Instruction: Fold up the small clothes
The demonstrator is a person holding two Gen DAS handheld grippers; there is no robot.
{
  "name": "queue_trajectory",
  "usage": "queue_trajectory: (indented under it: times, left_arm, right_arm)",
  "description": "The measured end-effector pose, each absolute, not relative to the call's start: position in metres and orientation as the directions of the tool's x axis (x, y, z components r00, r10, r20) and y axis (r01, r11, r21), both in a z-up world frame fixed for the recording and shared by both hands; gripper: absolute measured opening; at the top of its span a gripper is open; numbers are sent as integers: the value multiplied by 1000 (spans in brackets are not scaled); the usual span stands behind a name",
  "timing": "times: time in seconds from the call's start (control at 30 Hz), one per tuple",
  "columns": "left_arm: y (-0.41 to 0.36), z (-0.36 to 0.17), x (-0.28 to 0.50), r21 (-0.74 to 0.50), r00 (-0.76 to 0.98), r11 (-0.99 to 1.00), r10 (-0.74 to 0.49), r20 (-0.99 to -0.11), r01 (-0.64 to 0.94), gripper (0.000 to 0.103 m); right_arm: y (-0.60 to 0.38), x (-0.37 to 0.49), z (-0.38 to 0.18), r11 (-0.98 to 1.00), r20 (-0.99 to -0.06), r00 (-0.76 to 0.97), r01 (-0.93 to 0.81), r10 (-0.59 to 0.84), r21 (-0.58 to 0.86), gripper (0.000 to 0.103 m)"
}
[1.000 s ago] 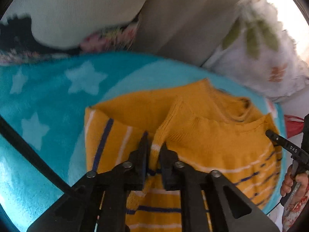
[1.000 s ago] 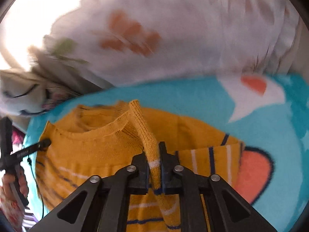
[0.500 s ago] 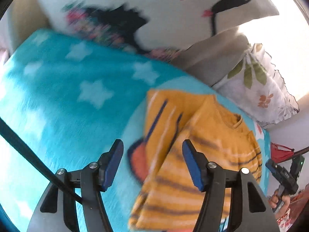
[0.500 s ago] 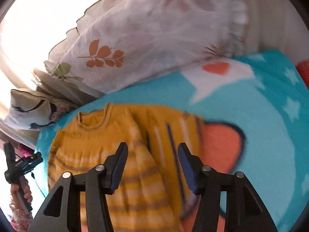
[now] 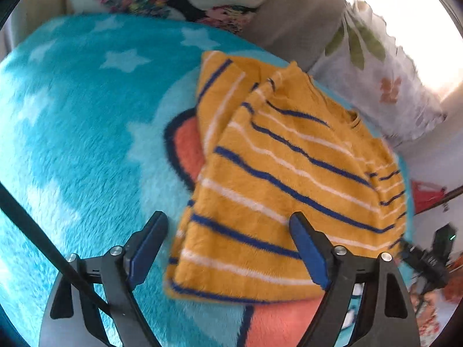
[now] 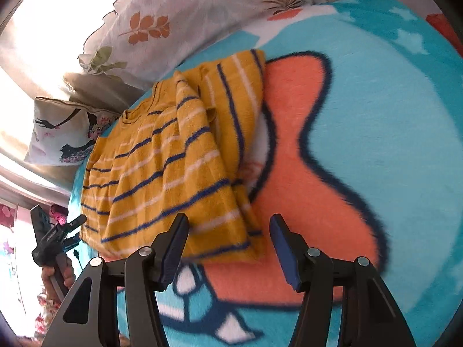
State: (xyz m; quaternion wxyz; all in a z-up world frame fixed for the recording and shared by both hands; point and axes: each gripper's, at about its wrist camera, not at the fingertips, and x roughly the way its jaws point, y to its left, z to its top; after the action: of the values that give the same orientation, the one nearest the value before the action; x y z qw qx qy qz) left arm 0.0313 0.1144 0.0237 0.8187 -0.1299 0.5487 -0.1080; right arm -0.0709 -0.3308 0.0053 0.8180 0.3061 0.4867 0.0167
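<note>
A small yellow sweater (image 5: pixel 277 179) with blue and white stripes lies on a turquoise fleece blanket (image 5: pixel 72 121). One side is folded over the body. It also shows in the right wrist view (image 6: pixel 170 167), with its neck toward the pillows. My left gripper (image 5: pixel 228 248) is open and empty above the sweater's hem. My right gripper (image 6: pixel 228 245) is open and empty just short of the hem's near corner. Each gripper shows small in the other's view: the right one (image 5: pixel 428 257) and the left one (image 6: pixel 55 237).
The blanket (image 6: pixel 390 133) has an orange shape (image 6: pixel 292 156) outlined in dark blue beside the sweater. Pillows stand behind: a leaf-print one (image 6: pixel 179 26), a beige one (image 5: pixel 292 17) and a printed one (image 6: pixel 63 133). A bright window glares behind them.
One second ago both grippers were shut on sweater fabric, holding a fold up. They have let go, opened and pulled back. The folded side now lies flat on the sweater.
</note>
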Motion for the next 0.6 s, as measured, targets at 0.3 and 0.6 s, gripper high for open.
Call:
queue_trajectory:
  times: [0.3,0.6]
  left_arm:
    - [112,62,7,-305,317,951,-302,-899,41,13]
    - [145,43,-10,-359,316,913,-288,-904,-193,27]
  right_arm:
    - [-344,-71,29,756,-727,534,225,432,615,10]
    - [-353,-99,24,771,-767,528,288,366,567,17]
